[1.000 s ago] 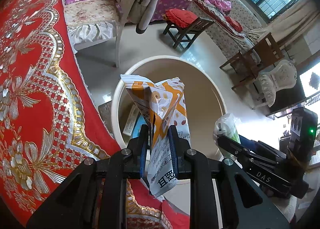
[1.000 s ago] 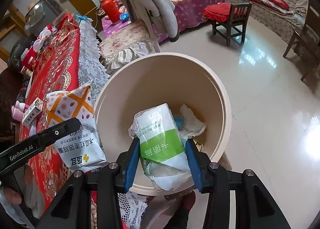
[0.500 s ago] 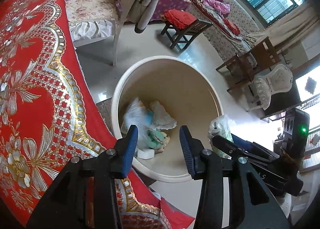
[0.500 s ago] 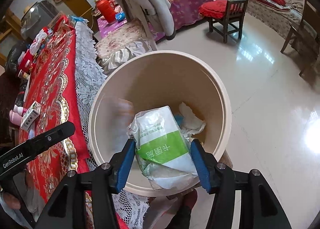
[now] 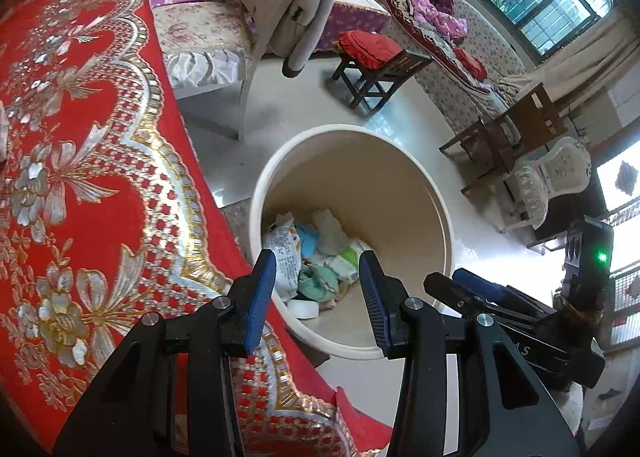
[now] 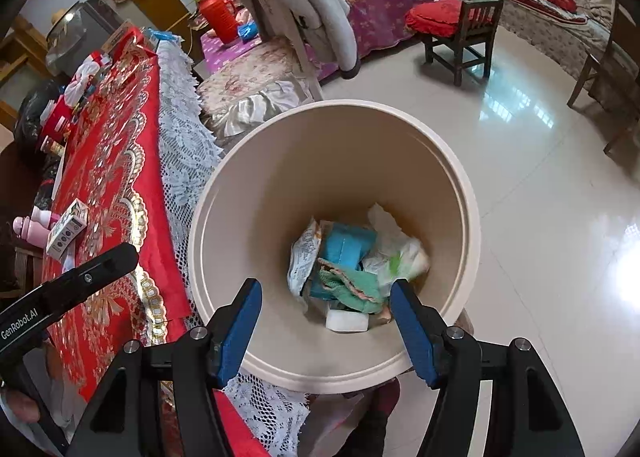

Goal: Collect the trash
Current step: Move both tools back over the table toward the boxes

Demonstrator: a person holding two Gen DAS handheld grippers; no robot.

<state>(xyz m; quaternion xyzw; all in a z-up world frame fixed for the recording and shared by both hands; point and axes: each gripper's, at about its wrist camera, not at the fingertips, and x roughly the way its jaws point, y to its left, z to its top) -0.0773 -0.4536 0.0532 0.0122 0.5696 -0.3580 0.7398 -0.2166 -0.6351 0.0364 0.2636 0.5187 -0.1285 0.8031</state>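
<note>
Jaws of both the left gripper (image 5: 318,289) and right gripper (image 6: 326,319) now stand apart, empty; the right's are opening. Snack packet (image 6: 300,257) and green-white pouch (image 6: 400,257), clamped a second ago, lie in the bin (image 6: 468,193) beside the table (image 6: 116,161). Both drops done.

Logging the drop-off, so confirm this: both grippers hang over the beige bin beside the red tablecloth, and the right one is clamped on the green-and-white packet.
One thing is wrong. The right gripper holds nothing: the right wrist view shows its jaws apart and opening, and the green-and-white packet lies inside the beige bin. The left gripper is over the bin too, beside the red tablecloth.
</note>
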